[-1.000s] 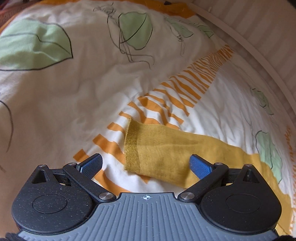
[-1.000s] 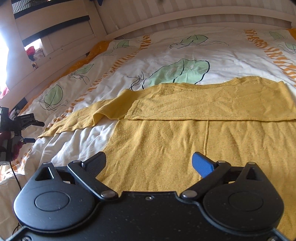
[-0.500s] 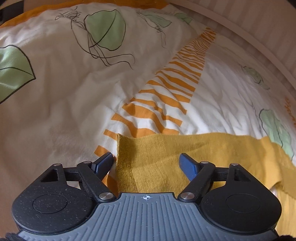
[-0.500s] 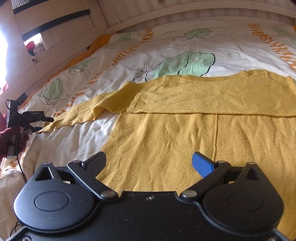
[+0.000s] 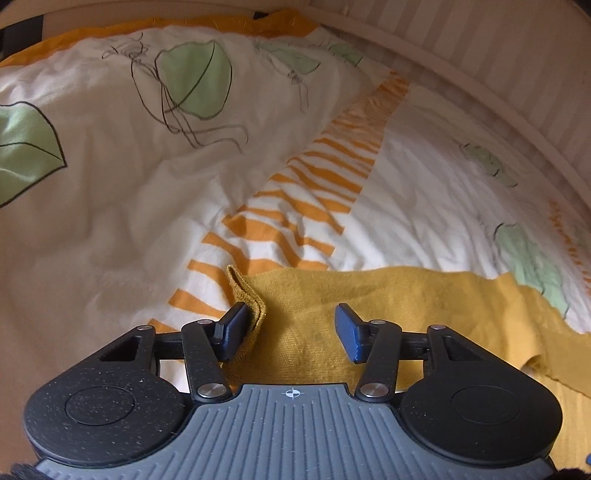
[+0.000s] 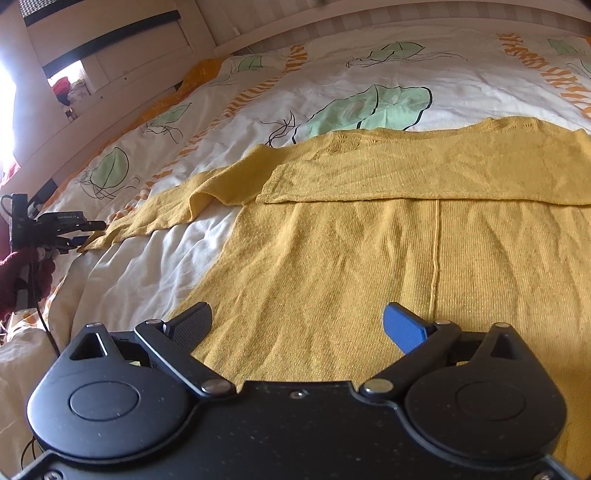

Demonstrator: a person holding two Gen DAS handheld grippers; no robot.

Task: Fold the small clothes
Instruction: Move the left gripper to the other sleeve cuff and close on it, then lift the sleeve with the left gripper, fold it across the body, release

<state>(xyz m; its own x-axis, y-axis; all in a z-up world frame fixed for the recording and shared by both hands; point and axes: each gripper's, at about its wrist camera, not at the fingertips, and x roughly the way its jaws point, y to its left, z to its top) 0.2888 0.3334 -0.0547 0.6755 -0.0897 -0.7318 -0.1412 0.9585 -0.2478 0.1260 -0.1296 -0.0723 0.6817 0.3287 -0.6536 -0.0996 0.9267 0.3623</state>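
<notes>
- A dark red knitted bundle (image 6: 22, 273) with black cables sits at the far left edge of the right wrist view, beside the bed (image 6: 122, 266).
- The left hand-held gripper (image 5: 291, 326) is low over the sleeve cuff (image 5: 247, 291) of the yellow sweater (image 6: 369, 266). Its jaws stand partly open, and the left finger touches the turned-up cuff edge. The sleeve cloth lies between the fingers, not pinched.
- The same hand-held gripper shows small in the right wrist view, at the sleeve's tip near the bed's left edge.
- The duvet cover (image 5: 129, 221) is white with green leaf prints and orange stripes, and lies wrinkled around the sleeve.
- The sweater lies flat across the bed. Its left sleeve stretches out leftward, and the other sleeve is folded across the chest.
- The right hand-held gripper (image 6: 297, 326) hangs over the sweater's lower body, jaws wide apart and holding nothing.
- A pale slatted bed frame (image 6: 332, 18) runs behind the duvet, and nothing lies on top of the sweater.
</notes>
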